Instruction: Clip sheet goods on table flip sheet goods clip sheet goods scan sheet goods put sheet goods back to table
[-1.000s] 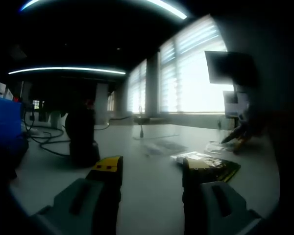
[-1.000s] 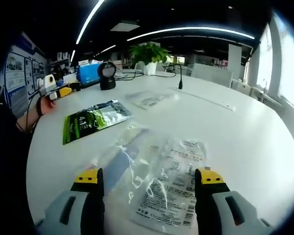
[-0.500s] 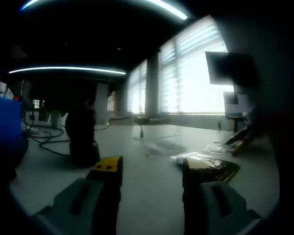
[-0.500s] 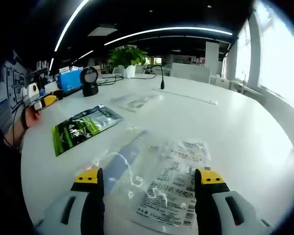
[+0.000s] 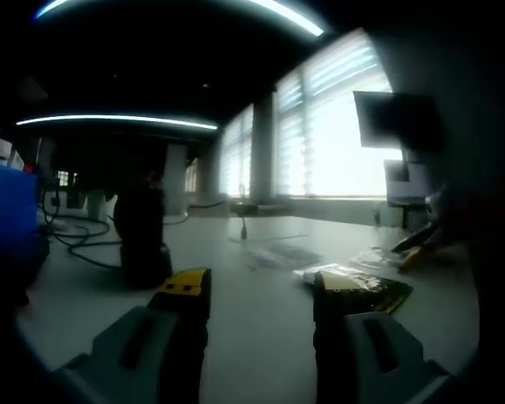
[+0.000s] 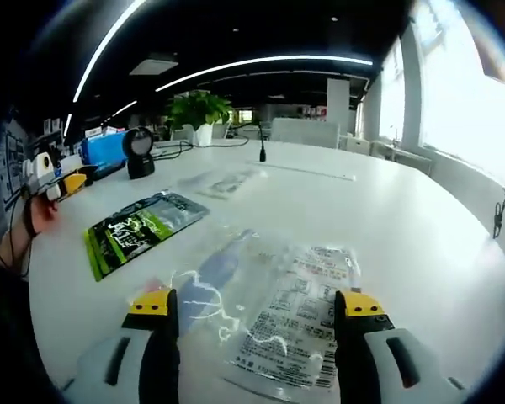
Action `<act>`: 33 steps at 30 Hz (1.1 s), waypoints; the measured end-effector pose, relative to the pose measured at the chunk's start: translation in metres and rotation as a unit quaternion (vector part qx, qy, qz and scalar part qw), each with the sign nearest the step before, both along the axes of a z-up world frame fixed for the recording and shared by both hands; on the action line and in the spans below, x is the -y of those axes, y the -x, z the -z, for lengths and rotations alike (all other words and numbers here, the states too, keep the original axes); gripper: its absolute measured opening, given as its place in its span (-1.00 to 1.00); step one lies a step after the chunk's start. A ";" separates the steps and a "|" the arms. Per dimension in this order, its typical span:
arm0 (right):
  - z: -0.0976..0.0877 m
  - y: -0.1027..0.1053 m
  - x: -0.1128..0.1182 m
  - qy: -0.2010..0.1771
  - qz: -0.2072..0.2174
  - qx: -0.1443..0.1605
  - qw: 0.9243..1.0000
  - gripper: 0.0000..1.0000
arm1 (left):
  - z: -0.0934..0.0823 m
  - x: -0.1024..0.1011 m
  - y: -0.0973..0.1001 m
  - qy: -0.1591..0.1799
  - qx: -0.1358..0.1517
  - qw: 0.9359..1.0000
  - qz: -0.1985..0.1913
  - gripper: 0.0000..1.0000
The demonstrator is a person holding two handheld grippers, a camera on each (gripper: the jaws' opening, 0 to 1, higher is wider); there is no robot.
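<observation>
The right hand-held gripper point(image 6: 254, 313) had its jaws apart over a clear printed bag point(image 6: 290, 311) on the table point(image 6: 404, 227). The left hand-held gripper point(image 5: 261, 295) was apart too, a green packet point(image 5: 362, 290) just ahead.

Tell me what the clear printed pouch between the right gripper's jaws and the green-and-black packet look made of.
Clear printed pouch: thin transparent plastic film, judging by crinkles, bright glints and the table showing through. Green-and-black packet: probably glossy printed plastic or foil laminate; its surface shines, but which is unclear.
</observation>
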State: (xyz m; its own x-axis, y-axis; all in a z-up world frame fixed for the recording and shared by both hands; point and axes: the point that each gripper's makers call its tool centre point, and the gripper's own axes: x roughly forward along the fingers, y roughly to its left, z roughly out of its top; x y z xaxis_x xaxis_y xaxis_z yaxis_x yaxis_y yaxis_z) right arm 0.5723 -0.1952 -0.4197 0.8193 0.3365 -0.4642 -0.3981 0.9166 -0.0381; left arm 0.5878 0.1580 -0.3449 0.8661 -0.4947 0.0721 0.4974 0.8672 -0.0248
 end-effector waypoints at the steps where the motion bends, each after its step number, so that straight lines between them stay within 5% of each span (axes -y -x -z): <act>1: 0.000 0.000 0.000 0.000 -0.001 0.000 1.000 0.39 | 0.000 0.000 0.000 0.000 0.000 1.000 0.000 -0.17; 9: -0.001 0.000 0.000 -0.005 -0.006 0.016 1.000 0.40 | 0.000 0.000 0.000 0.000 0.000 1.000 0.000 -0.17; 13: -0.025 -0.001 -0.007 0.017 -0.030 0.071 0.997 0.14 | 0.001 0.000 0.000 -0.002 -0.001 1.000 -0.001 -0.17; 15: -0.045 -0.003 -0.009 -0.032 -0.019 0.085 0.996 0.23 | 0.001 0.000 0.000 -0.003 -0.001 1.000 -0.002 -0.17; 19: -0.068 -0.011 0.008 -0.057 0.000 0.126 0.990 0.20 | 0.001 0.000 0.000 -0.002 0.000 1.000 -0.002 -0.17; 27: -0.097 -0.020 0.034 -0.099 0.045 0.189 0.976 -0.34 | 0.001 0.000 0.000 -0.002 -0.001 1.000 -0.001 -0.17; 33: -0.121 -0.016 0.034 -0.113 0.052 0.235 0.964 -0.28 | 0.001 0.000 0.000 -0.003 -0.001 1.000 -0.002 -0.17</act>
